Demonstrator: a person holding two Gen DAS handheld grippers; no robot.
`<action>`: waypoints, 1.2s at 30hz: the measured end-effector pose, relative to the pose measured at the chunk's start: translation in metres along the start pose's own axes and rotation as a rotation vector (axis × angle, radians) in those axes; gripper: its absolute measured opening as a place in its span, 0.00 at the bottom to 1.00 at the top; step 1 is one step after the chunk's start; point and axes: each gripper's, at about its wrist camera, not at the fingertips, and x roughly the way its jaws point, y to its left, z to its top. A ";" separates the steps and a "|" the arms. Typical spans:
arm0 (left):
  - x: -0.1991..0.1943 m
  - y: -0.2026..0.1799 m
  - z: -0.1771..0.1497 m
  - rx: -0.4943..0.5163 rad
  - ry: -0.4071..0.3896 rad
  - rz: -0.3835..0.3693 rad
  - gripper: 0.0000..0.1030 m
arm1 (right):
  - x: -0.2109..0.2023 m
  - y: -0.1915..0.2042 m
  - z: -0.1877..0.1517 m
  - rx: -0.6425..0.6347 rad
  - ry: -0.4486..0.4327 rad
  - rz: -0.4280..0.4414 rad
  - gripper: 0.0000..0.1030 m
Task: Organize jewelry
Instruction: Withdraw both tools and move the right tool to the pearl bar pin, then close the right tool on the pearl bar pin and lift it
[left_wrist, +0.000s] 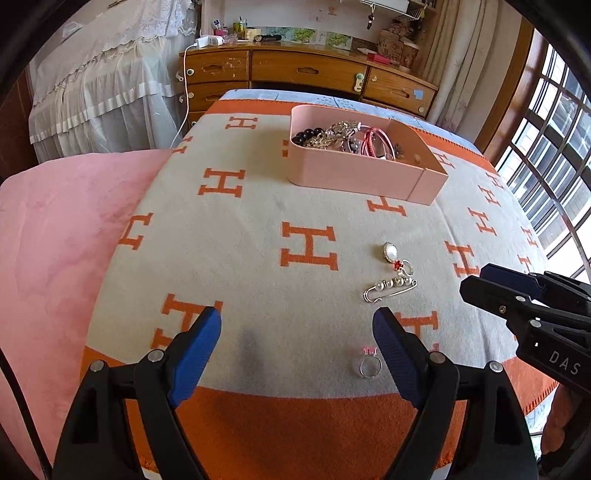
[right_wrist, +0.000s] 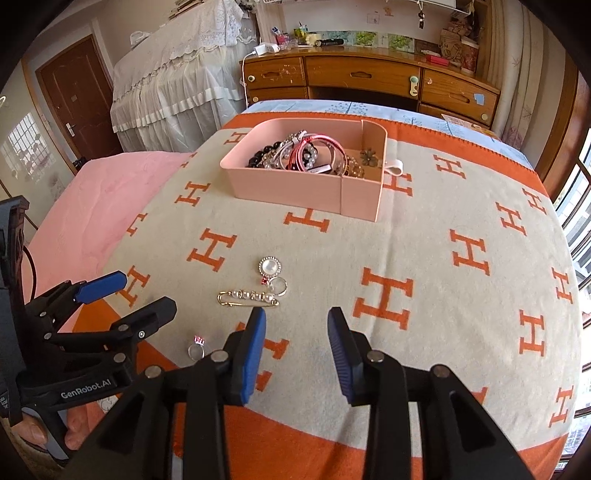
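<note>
A pink box (left_wrist: 354, 177) (right_wrist: 288, 188) with a heap of bracelets and beads (right_wrist: 299, 155) stands at the far side of the H-patterned blanket (left_wrist: 258, 206). Loose on the blanket lie a round pearl brooch (left_wrist: 390, 252) (right_wrist: 270, 266), a silver ring with a red stone (left_wrist: 406, 265) (right_wrist: 277, 285), a pearl safety pin (left_wrist: 389, 286) (right_wrist: 247, 297) and a ring with a pink crown (left_wrist: 370, 363) (right_wrist: 197, 349). My left gripper (left_wrist: 297, 317) (right_wrist: 147, 291) hangs wide open, the crown ring just inside its right finger. My right gripper (right_wrist: 297, 314) (left_wrist: 474, 278) is partly open and holds nothing, to the right of the pin.
A pink plush cover (left_wrist: 55, 240) lies beside the blanket on the left. Beyond the bed stand a wooden dresser (left_wrist: 306, 70) and furniture under a white lace cover (left_wrist: 103, 74). Barred windows (left_wrist: 546, 147) line the right side. A hand (right_wrist: 37, 432) grips the left tool.
</note>
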 end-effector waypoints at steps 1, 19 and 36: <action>0.003 0.000 -0.001 0.003 0.011 -0.007 0.80 | 0.003 0.000 0.000 0.000 0.011 -0.001 0.34; 0.016 0.003 -0.001 0.020 0.066 -0.061 0.85 | 0.034 0.007 0.000 -0.034 0.116 0.090 0.34; 0.010 0.037 0.006 -0.086 0.046 -0.067 0.85 | 0.059 0.014 0.028 0.107 0.147 0.204 0.34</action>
